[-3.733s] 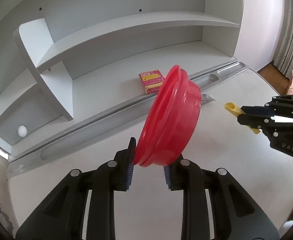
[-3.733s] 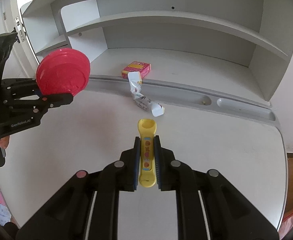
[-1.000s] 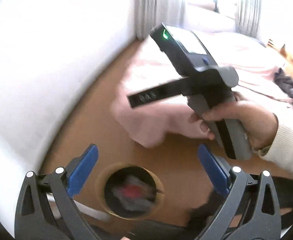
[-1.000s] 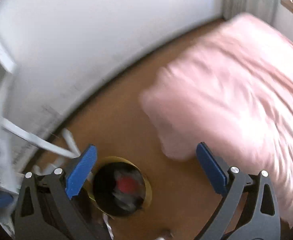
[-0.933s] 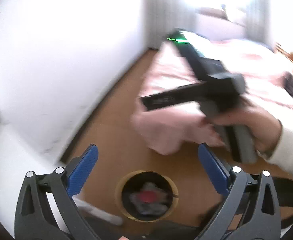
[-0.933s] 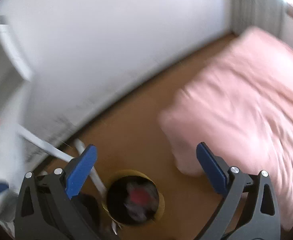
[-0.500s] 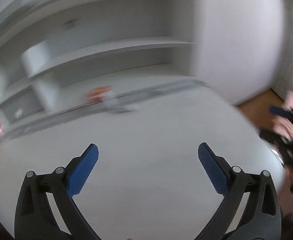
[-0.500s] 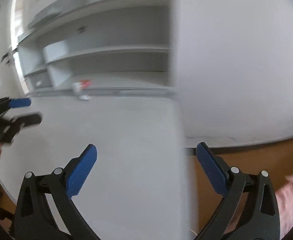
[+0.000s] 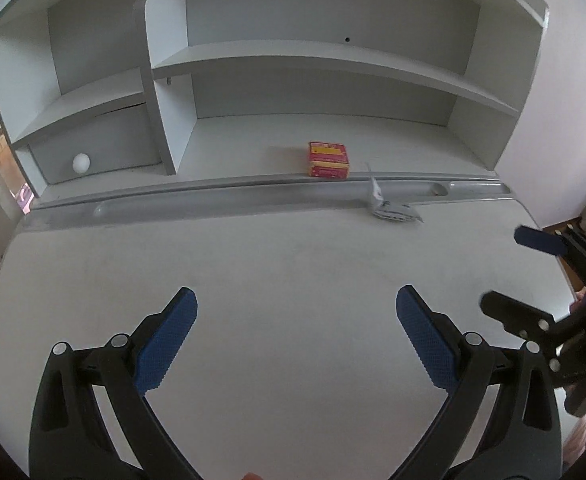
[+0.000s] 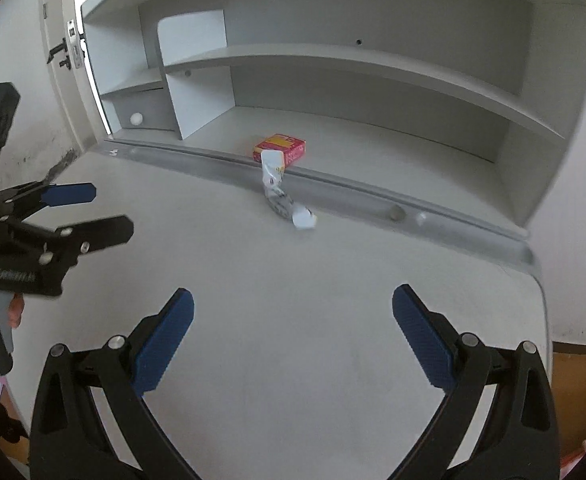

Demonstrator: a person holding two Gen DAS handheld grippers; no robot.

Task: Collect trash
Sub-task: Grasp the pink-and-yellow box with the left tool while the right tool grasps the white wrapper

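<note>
Both tools now empty and spread wide over the counter [image 9: 293, 272]: left tool [image 9: 296, 338] no longer grips the red bowl, right tool [image 10: 293, 336] no longer grips the yellow piece. Neither item is on the counter now. Views are off the floor bin, facing the counter again.

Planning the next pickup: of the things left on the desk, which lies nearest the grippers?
The crumpled white wrapper, lying out on the desk across the groove. The red box sits behind it, and the white ball far back.
</note>
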